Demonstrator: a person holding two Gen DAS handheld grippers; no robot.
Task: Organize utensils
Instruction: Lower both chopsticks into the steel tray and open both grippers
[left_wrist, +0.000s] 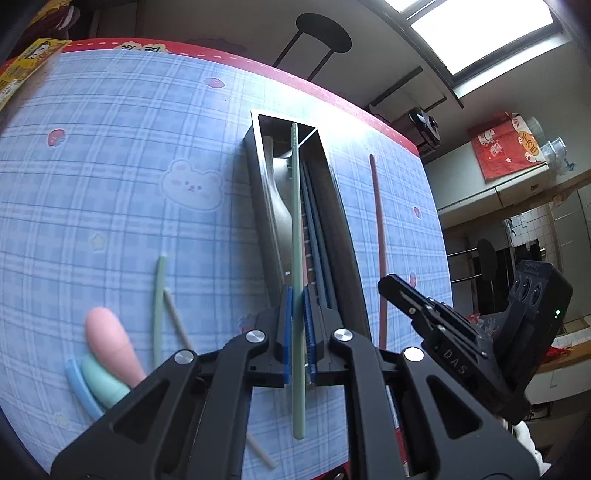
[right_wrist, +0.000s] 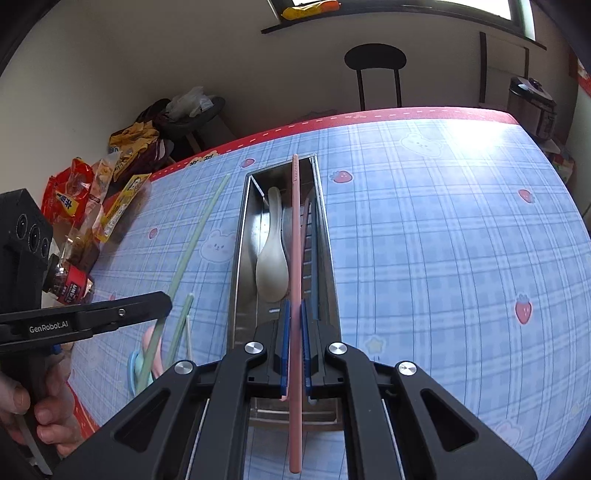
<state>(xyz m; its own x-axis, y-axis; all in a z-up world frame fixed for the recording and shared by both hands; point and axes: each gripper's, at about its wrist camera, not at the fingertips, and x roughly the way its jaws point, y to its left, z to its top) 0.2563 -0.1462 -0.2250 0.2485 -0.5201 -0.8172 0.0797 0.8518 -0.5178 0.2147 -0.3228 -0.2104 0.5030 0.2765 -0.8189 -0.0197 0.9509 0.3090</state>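
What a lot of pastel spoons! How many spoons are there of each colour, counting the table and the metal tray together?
White spoon, in the tray: 1
Pink spoon, on the table: 1
Green spoon, on the table: 1
Blue spoon, on the table: 1
Total: 4

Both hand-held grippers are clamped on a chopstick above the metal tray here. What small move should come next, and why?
Probably lower the right hand-held gripper and open it, so the pink chopstick drops into the metal tray beside the white spoon. It already lies along the tray's length, over the opening. The left hand-held gripper holds a green chopstick lined up the same way and could follow.
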